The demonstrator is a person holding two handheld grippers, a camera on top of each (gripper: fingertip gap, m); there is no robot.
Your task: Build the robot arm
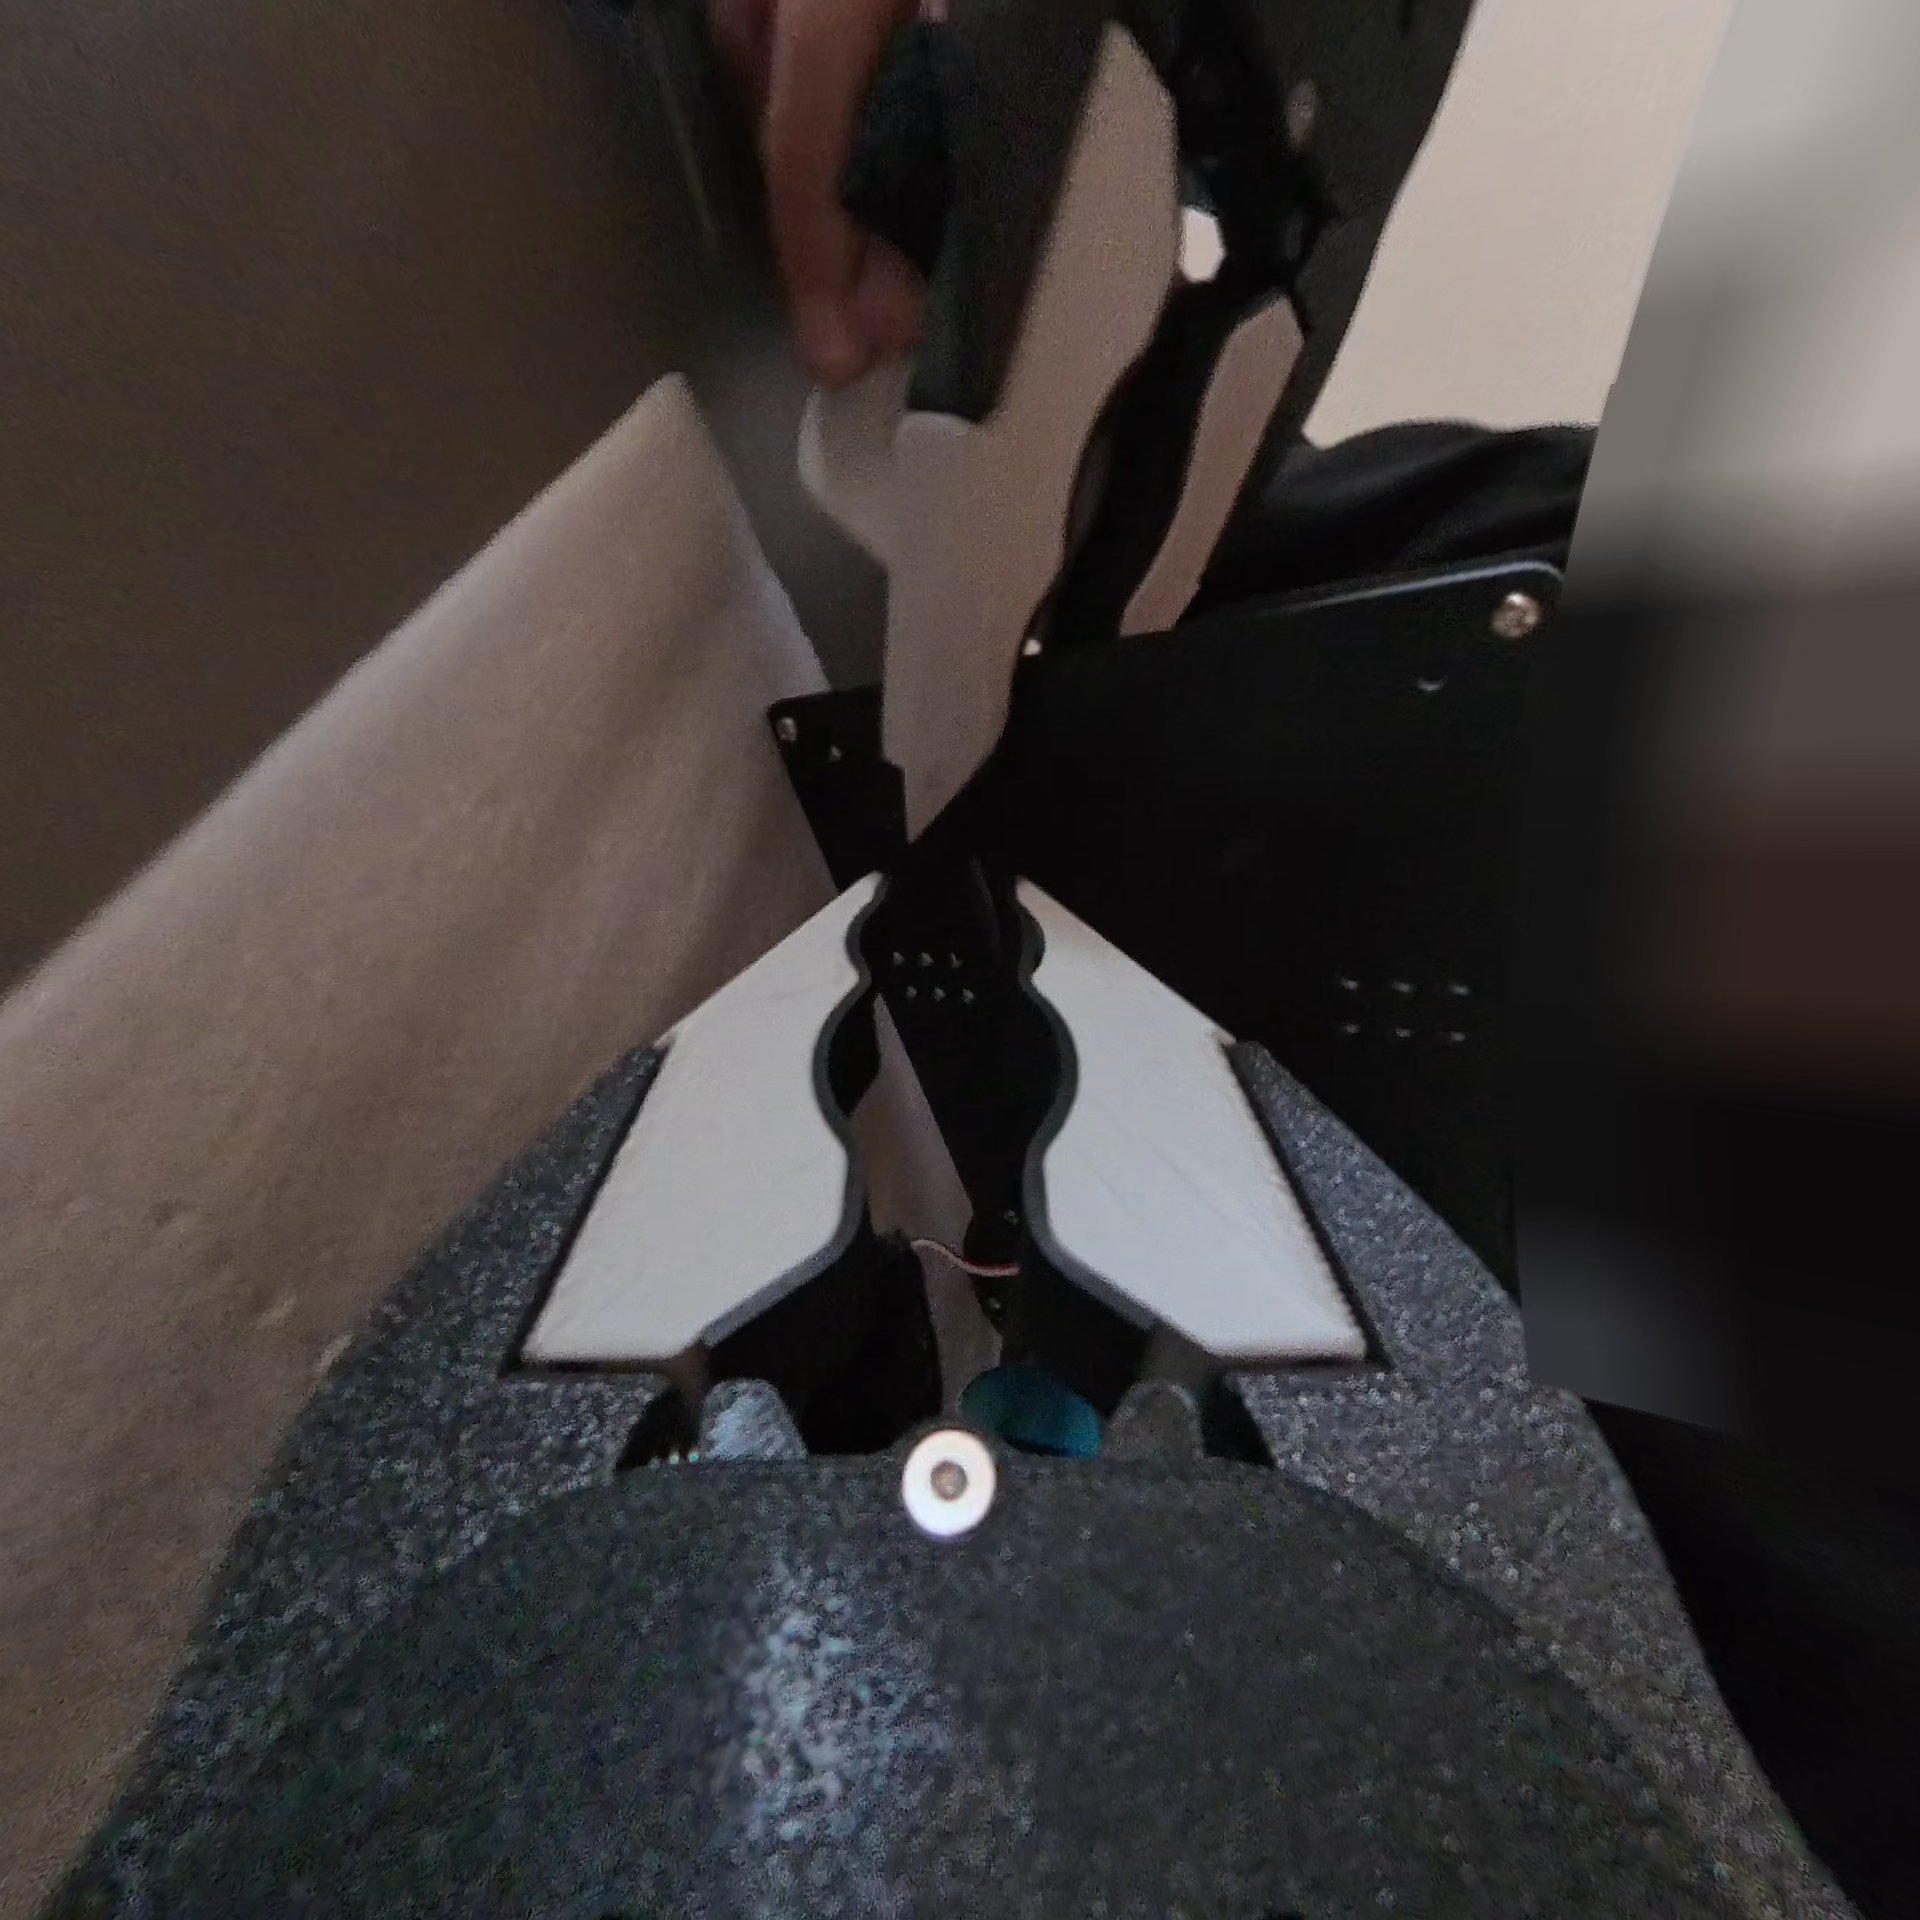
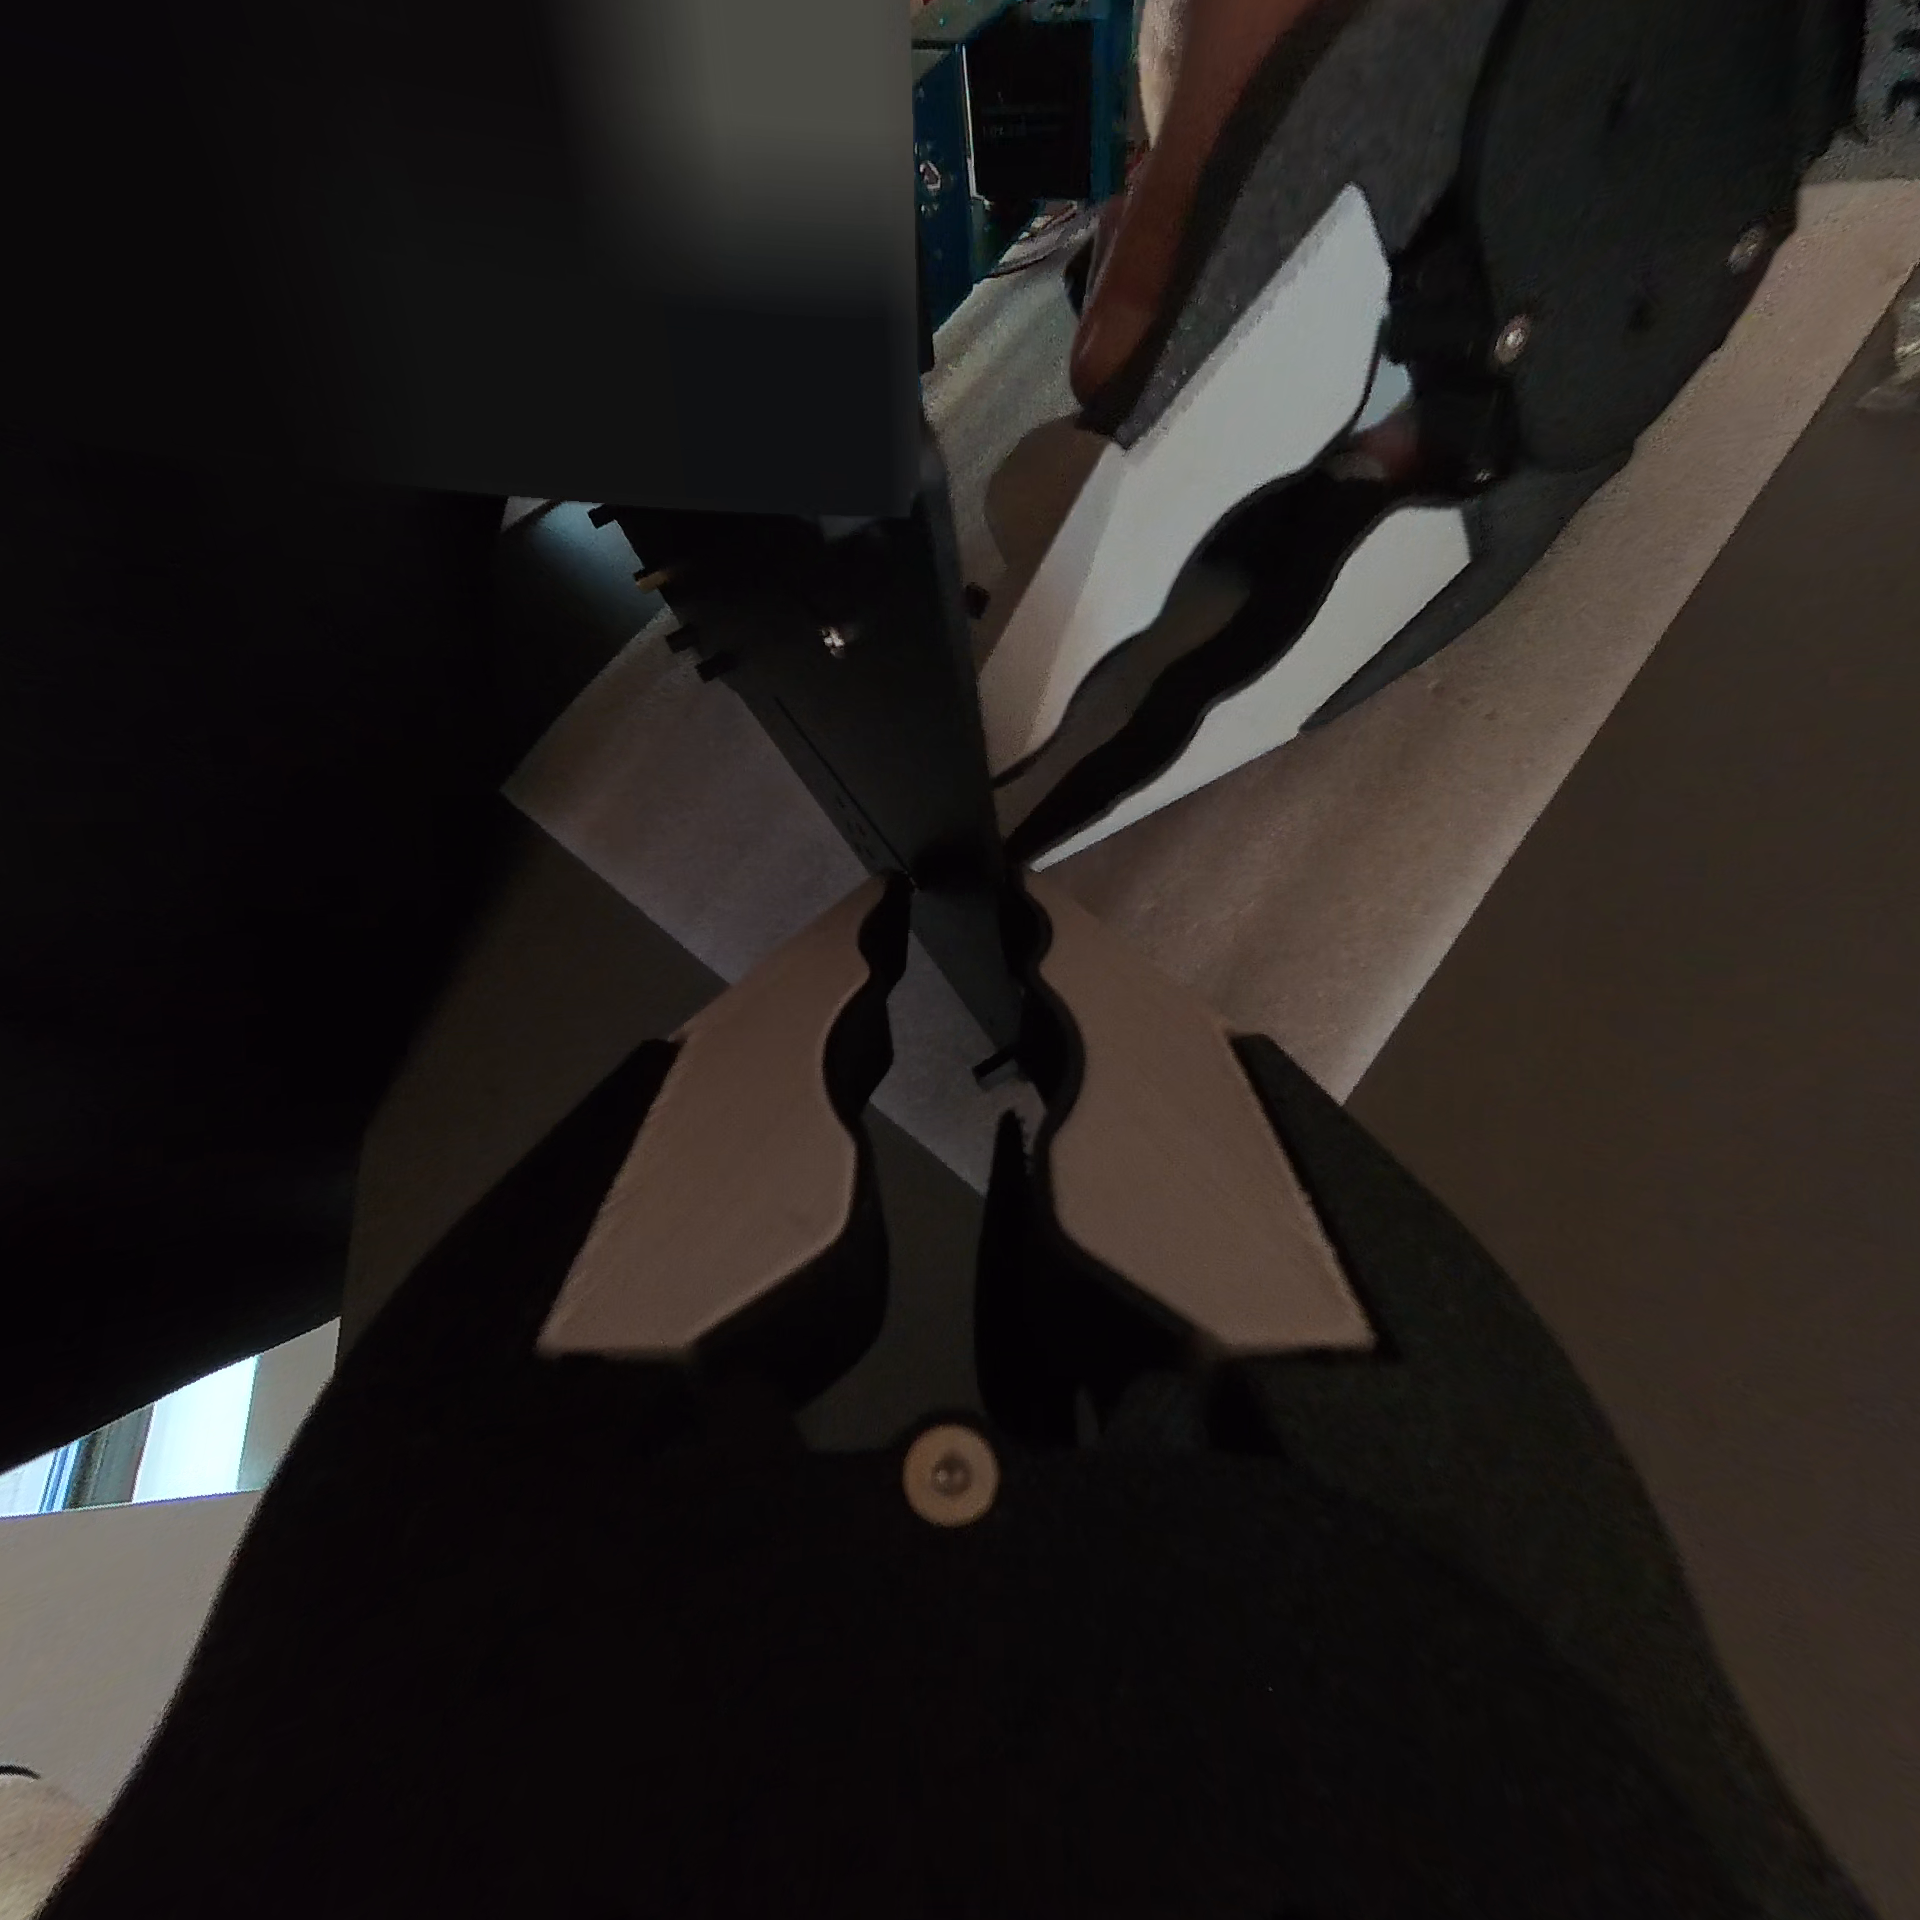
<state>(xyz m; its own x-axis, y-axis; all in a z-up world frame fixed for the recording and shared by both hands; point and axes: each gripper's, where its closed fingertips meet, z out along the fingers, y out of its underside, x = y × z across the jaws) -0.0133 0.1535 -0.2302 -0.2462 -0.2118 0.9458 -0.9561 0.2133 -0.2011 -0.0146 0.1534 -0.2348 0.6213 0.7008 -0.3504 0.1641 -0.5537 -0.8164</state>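
Observation:
A black metal case with screws and small holes [image 1: 1278, 831] is held between both grippers above a beige surface [image 1: 416, 987]. My left gripper [image 1: 951, 888] is shut on a thin edge of the case that runs between its white fingers. The right gripper's white finger [image 1: 935, 582] comes down from above onto the same part, with a hand [image 1: 831, 239] behind it. In the right wrist view, my right gripper [image 2: 956, 894] is shut on a corner edge of the case [image 2: 873, 707]. The left gripper [image 2: 1039, 831] meets that edge from the upper right.
The beige surface [image 2: 1247, 935] borders a dark brown area [image 2: 1662, 1091] on the right. A blue rack [image 2: 987, 156] stands far back. A bright window [image 2: 156, 1439] shows at the lower left. Dark cloth [image 1: 1434, 499] lies behind the case. Both grippers' tips are close together, under 4 cm apart.

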